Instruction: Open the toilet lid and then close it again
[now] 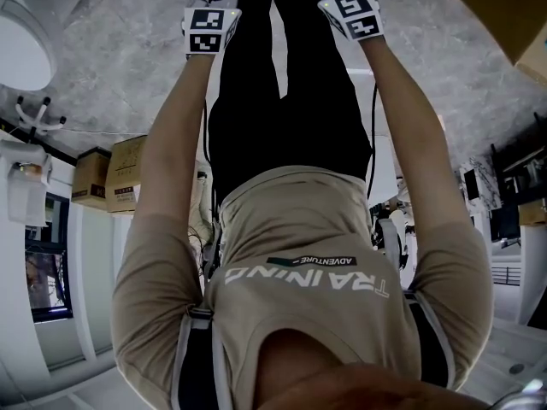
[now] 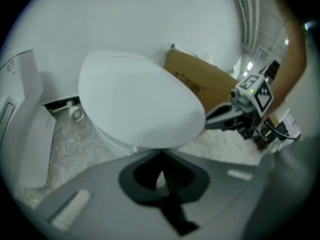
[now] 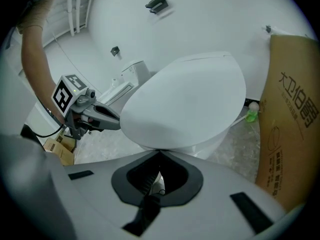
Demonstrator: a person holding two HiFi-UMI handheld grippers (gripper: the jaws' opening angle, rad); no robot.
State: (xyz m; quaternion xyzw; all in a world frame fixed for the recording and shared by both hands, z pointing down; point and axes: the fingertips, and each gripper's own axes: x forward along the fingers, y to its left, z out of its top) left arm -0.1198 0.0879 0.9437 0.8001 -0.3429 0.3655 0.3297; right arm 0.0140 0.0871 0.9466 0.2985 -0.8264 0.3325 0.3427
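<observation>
The left tool (image 2: 160,154) and right tool (image 3: 160,154), jaws together, face the lowered white lid (image 3: 185,101) at frame centre; marbled floor (image 3: 235,151) below, white wall (image 3: 210,19) behind.

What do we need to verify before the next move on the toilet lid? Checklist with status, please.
1. Toilet lid fully down: ok, it lies shut.
2. Left gripper empty: ok, jaws together with nothing between them.
3. Right gripper empty: ok, jaws together with nothing between them.
4. Both grippers at the lid's rim: ok, one on each side of its near edge.
5. Tips in contact with the rim: cannot tell.
6. Cardboard box out of the lid's swing: probably ok, since it stands off to the side and apart from the lid.
</observation>
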